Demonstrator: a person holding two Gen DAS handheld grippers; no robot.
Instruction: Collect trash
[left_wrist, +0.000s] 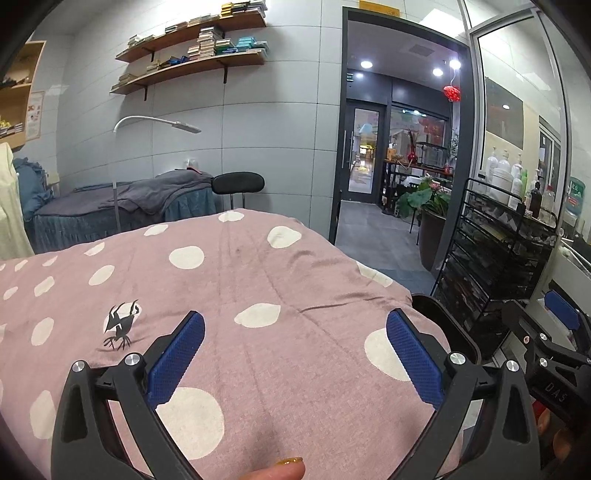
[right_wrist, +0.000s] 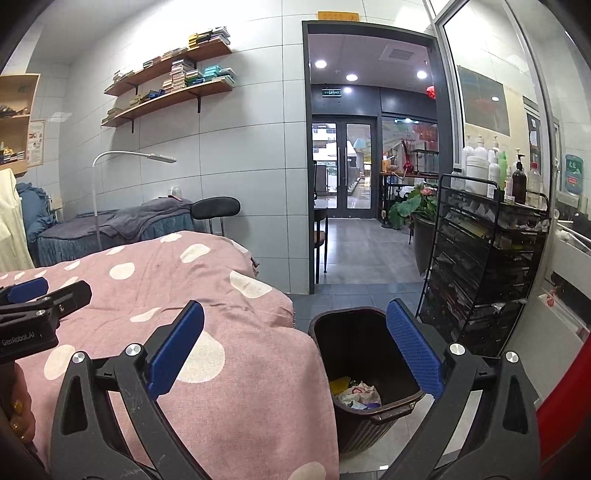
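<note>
Right under my left gripper (left_wrist: 295, 354) is the pink polka-dot bedspread (left_wrist: 258, 266), jaws spread wide, nothing between the blue pads (left_wrist: 177, 362), just fabric below. My thumb tip with a yellow nail (left_wrist: 284, 469) shows at the bottom edge, that's my grip on the handle. A small black spidery scrap (left_wrist: 120, 325) sits on the spread just left of the left pad; could be a printed motif or a bit of litter, can't tell. My right gripper (right_wrist: 295, 354) is also spread wide and empty, held out past the bed's edge so it looks over the dark trash bin (right_wrist: 369, 325) on the floor, which stands right against the bed's side. Inside the bin, trash (right_wrist: 356, 395) already lies at the bottom: crumpled tissue, something yellow, bits of colour. I judge that's why the right side hovers here, lined up over the bin, while the left stays over the bed to scan for anything left to pick. No other loose litter visible on the spread from either view. Beyond the bin, a black wire rack cart (right_wrist: 487, 266) with pump bottles (right_wrist: 517, 177) on top stands along the glass wall, a potted plant (right_wrist: 413, 206) behind it. Farther off, a second treatment bed with grey covers (left_wrist: 122, 203), a black stool (left_wrist: 238, 182), a white arm lamp (left_wrist: 155, 123), wall shelves (left_wrist: 192, 62) stacked with boxes, and the open doorway (right_wrist: 343, 166) to the hall.
</note>
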